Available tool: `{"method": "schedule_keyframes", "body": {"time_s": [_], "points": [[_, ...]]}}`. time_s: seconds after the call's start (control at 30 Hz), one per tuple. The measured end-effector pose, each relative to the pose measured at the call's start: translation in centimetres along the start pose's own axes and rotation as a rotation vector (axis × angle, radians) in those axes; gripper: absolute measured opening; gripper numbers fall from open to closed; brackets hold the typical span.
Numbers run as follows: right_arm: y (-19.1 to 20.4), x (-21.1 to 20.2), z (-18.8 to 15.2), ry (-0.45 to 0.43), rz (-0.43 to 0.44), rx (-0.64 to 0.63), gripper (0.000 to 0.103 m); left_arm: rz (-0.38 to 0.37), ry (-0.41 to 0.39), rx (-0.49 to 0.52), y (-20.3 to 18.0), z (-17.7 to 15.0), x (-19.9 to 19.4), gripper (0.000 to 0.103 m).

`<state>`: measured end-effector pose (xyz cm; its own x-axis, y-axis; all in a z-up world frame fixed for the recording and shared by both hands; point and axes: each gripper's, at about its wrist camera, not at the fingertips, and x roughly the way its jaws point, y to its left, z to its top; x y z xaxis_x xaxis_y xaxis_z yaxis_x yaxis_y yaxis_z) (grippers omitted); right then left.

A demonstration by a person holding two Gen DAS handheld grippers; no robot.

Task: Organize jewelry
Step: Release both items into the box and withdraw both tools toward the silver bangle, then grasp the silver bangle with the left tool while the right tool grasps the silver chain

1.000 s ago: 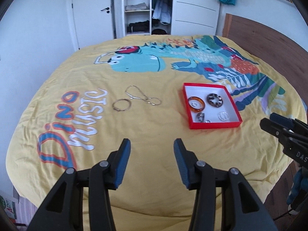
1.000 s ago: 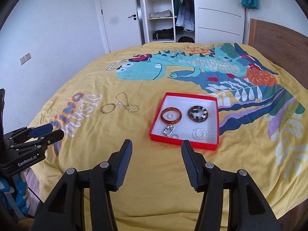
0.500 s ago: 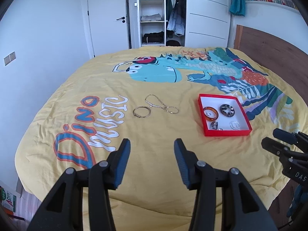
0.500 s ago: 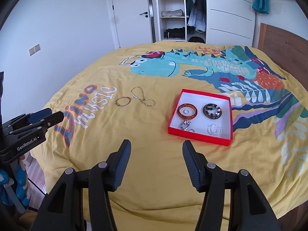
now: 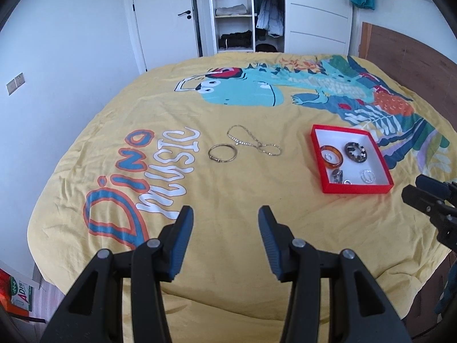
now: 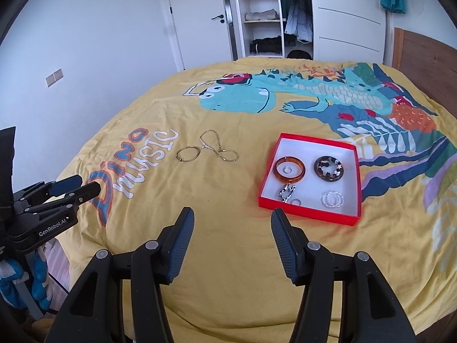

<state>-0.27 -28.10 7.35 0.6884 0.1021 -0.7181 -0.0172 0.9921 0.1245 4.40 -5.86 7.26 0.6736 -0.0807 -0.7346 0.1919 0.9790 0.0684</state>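
A red tray with a white floor lies on the yellow bedspread; inside are an amber bangle, a dark beaded bracelet, a silver clip and clear rings. Left of the tray a thin gold bangle and a gold chain lie loose on the cloth. My left gripper hangs open and empty over the near bedspread. My right gripper is open and empty too, just short of the tray.
The bedspread carries a dinosaur print and lettering. A wooden headboard stands at the right, a wardrobe with open shelves and a door at the back. The bed's near edge drops to the floor at lower left.
Both views have swung left and pulled back a little, so the tray and loose jewelry now sit further right and smaller. Nothing on the bed has moved; both grippers stay open.
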Motion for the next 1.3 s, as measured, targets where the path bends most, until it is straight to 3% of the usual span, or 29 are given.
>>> {"method": "schedule_keyframes", "body": {"time_s": [0.37, 0.6, 0.87, 1.1, 1.3], "points": [[0.3, 7.1, 3.6, 0.077, 0.055, -0.036, 0.055, 0.034, 0.133, -0.014, 1.3, 1.2, 7.8, 0.046], [-0.4, 13.4, 6.9, 0.128, 0.087, -0.066, 0.056, -0.061, 0.203, -0.149, 5.1, 2.3, 14.2, 0.046], [-1.2, 21.5, 9.8, 0.188, 0.098, -0.103, 0.056, -0.111, 0.263, -0.189, 6.7, 5.8, 22.9, 0.045], [-0.7, 28.0, 11.2, 0.249, 0.138, -0.13, 0.055, -0.098, 0.298, -0.136, 6.2, 9.2, 30.5, 0.045], [0.4, 33.3, 11.8, 0.303, 0.177, -0.163, 0.056, -0.089, 0.32, -0.087, 6.1, 9.6, 34.4, 0.045]]}}
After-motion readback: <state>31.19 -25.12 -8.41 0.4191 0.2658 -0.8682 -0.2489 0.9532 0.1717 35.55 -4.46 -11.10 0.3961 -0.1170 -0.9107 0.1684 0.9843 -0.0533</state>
